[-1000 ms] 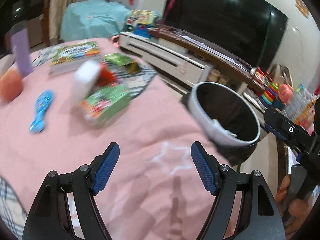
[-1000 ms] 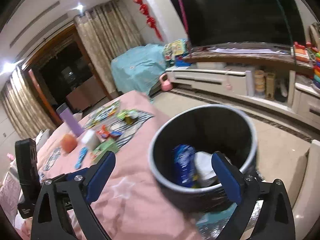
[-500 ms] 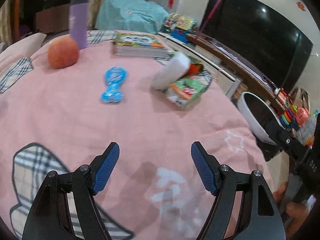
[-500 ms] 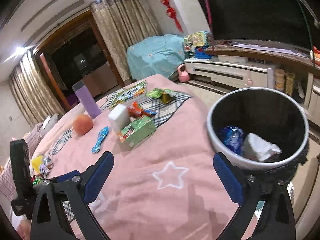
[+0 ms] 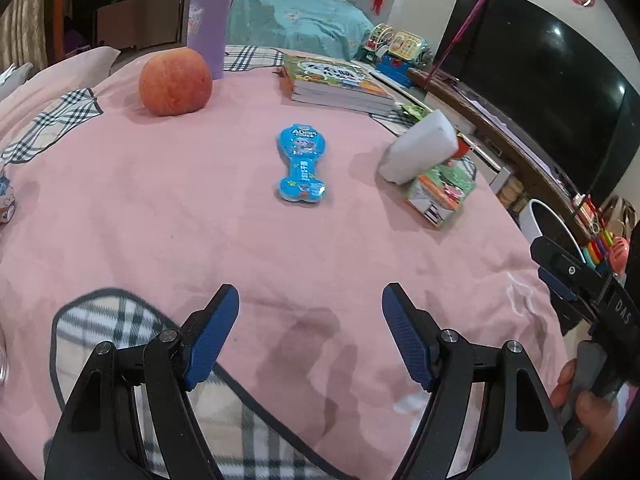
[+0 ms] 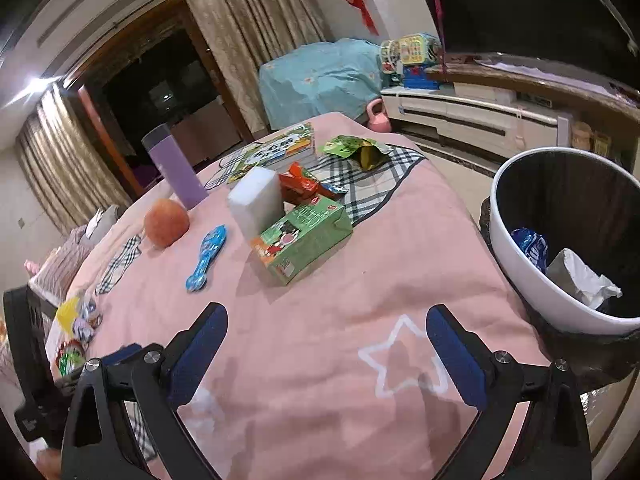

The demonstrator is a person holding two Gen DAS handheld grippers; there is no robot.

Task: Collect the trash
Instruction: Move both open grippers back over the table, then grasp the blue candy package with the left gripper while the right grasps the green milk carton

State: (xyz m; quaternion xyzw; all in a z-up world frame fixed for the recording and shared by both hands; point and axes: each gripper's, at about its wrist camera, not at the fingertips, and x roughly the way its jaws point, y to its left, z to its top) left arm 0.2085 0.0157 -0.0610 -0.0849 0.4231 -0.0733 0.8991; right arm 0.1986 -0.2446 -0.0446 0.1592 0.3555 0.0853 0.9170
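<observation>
On the pink tablecloth [image 5: 200, 220] a blue sweet packet [image 5: 302, 164] lies flat, straight ahead of my left gripper [image 5: 310, 292], which hangs open and empty a good way short of it. A green carton [image 5: 440, 194] with a white foam block [image 5: 420, 146] leaning on it sits to the right. In the right wrist view the same carton [image 6: 304, 236], a red wrapper [image 6: 300, 186] and a green snack bag [image 6: 356, 148] lie beyond my right gripper [image 6: 328, 312], also open and empty. The white bin [image 6: 516, 248] stands at the table's right edge, holding a blue wrapper [image 6: 530, 246] and crumpled paper [image 6: 580, 280].
An apple [image 5: 175, 82], a purple bottle [image 5: 208, 20] and a stack of books [image 5: 336, 82] stand at the far side of the table. Small wrappers [image 6: 78, 320] lie near the left edge. A TV unit and toys line the wall behind.
Both views have swung away from the bin toward the table's items. The blue packet now lies centred ahead of the left gripper, and the bin has slid to the right edge of both views.
</observation>
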